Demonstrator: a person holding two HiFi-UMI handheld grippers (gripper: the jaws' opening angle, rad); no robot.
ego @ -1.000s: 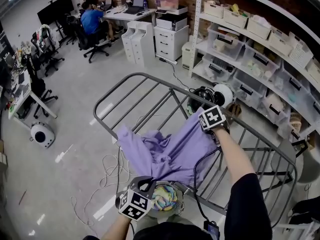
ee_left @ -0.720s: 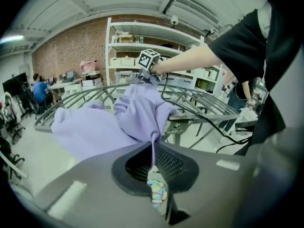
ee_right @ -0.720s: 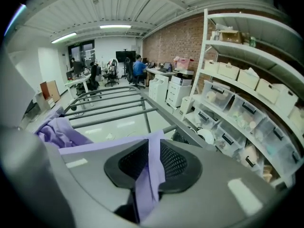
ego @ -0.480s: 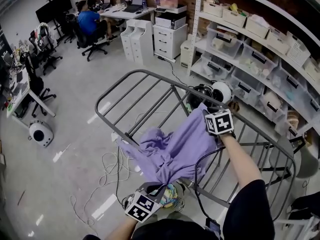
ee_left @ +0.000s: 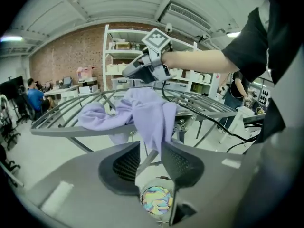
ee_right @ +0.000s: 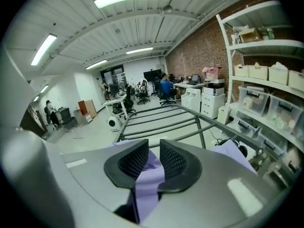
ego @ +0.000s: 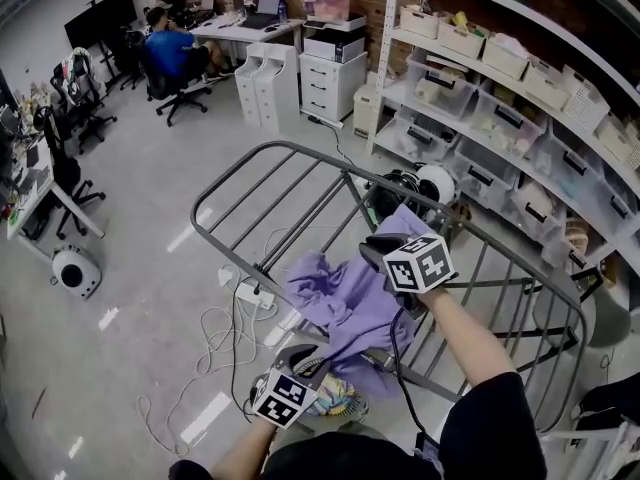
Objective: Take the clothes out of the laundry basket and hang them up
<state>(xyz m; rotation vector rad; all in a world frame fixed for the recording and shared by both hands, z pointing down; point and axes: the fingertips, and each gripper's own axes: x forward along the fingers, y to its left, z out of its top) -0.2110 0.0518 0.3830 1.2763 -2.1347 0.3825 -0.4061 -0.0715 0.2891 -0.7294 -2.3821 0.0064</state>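
Note:
A lilac garment (ego: 345,298) lies bunched over the near rails of a grey drying rack (ego: 260,163). My left gripper (ego: 303,356) is low beside the rack's near edge. Its jaws are opening, and the garment's hanging corner (ee_left: 151,127) dangles just above the gap without being pinched. My right gripper (ego: 378,254) rests on top of the garment. Its jaws stand a little apart with lilac cloth (ee_right: 147,184) lying in the gap. A multicoloured bundle (ego: 335,400) sits under the left gripper (ee_left: 151,148).
Shelving with storage bins (ego: 520,118) runs along the right. White drawer units (ego: 335,68) and a seated person at a desk (ego: 170,53) are at the back. Cables and a power strip (ego: 245,293) lie on the floor under the rack. A black-and-white round device (ego: 420,188) is behind it.
The left gripper has let go of the garment's lower corner, which now hangs free. The right gripper has moved left and nearer over the rack, and the garment has bunched up.

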